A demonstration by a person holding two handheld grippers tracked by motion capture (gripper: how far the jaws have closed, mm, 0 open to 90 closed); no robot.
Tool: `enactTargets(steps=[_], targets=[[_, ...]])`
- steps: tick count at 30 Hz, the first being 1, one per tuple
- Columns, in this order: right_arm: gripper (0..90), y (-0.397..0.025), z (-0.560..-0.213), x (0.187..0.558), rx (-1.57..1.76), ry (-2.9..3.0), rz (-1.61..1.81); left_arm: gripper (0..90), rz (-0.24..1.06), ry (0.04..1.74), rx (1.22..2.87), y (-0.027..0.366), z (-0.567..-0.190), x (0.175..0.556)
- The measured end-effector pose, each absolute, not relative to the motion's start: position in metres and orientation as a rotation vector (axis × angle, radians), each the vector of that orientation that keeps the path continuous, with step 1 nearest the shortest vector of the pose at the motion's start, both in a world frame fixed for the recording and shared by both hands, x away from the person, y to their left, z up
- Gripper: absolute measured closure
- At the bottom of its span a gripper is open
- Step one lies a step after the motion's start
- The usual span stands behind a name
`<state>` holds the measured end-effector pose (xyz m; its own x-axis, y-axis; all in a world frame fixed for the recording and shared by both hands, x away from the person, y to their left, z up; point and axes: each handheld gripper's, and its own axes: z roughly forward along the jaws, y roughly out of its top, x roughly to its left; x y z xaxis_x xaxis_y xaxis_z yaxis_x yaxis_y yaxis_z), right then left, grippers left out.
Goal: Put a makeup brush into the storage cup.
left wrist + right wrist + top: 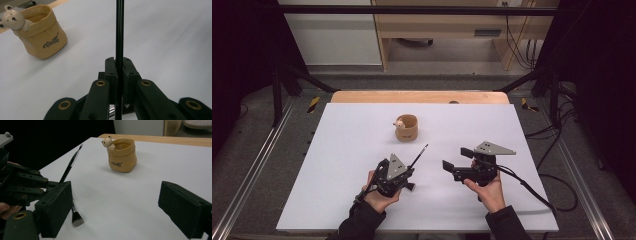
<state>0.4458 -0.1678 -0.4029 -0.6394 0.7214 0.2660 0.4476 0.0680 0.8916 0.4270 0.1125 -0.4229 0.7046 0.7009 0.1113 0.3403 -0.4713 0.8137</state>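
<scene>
Your left tongs (408, 172) pinch the thin brush (419, 156); right tongs (456, 161) are spread, idle. The grip looks off-centre, so the brush could swivel and miss the pouch (406, 127), or tip it.

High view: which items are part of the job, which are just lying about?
In the job:
- black brush, clamped in the left tool, bristle end near the table
- tan bear pot, upright, apart from the brush
- right tool, jaws wide open, holding nothing

Lying about:
- cables at the table's right edge
- wooden furniture behind the table
</scene>
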Motion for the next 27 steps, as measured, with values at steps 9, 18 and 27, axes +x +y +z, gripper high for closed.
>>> enactTargets(steps=[9, 18, 27], targets=[[17.7, -0.166, -0.401, 0.447, 1.213, 2.062, 1.666, 84.4, 0.535, 0.815, 2.067, 0.112, -0.423, 0.427], [17.7, -0.165, -0.399, 0.447, 1.227, 2.036, 1.746, 84.4, 0.509, 0.828, 2.032, 0.104, -0.42, 0.427], [18.2, -0.163, -0.396, 0.445, 1.222, 2.037, 1.789, 84.4, 0.487, 0.843, 1.999, 0.094, -0.414, 0.426]])
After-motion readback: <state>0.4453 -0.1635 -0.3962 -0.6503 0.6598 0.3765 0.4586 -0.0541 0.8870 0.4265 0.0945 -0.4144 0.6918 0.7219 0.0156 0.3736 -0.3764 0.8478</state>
